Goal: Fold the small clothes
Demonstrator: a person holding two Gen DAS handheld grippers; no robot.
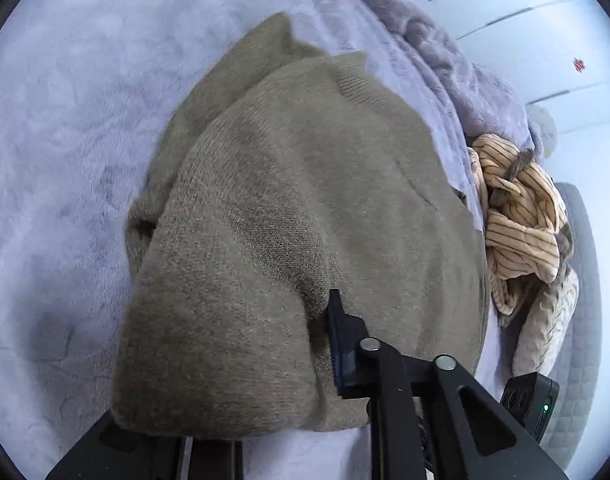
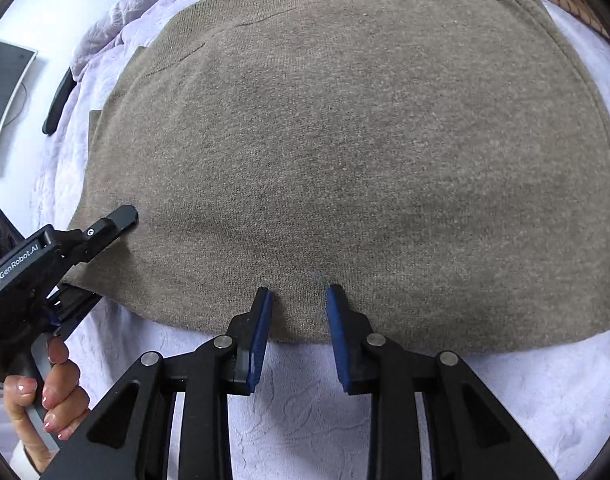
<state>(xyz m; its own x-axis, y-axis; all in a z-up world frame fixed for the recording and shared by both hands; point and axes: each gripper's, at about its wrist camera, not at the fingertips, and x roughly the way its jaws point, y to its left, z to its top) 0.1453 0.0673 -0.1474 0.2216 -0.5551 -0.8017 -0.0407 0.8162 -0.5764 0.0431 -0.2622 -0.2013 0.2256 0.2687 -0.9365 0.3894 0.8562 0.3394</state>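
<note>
A taupe knitted sweater (image 2: 345,152) lies spread on a lavender plush blanket (image 2: 313,420), and everything else is placed against it.

The right gripper (image 2: 299,300) points down at the sweater's near hem, its blue-padded fingers (image 2: 261,332) standing a little apart with the hem edge between them; the pictures do not settle whether the pads press on the knit.

The left gripper (image 2: 123,216) sits at the sweater's left corner in the right wrist view, held by a hand (image 2: 53,384) below it. From its own camera, a fold of the sweater (image 1: 289,216) bulges up over the jaws and hides one finger; the other blue pad (image 1: 339,344) lies against the knit, so the jaws are clamped on the corner.

Beyond the sweater's far side, a cream striped garment (image 1: 521,224) lies bunched at the blanket's edge, with a crumpled lavender quilt (image 1: 421,44) further back.
</note>
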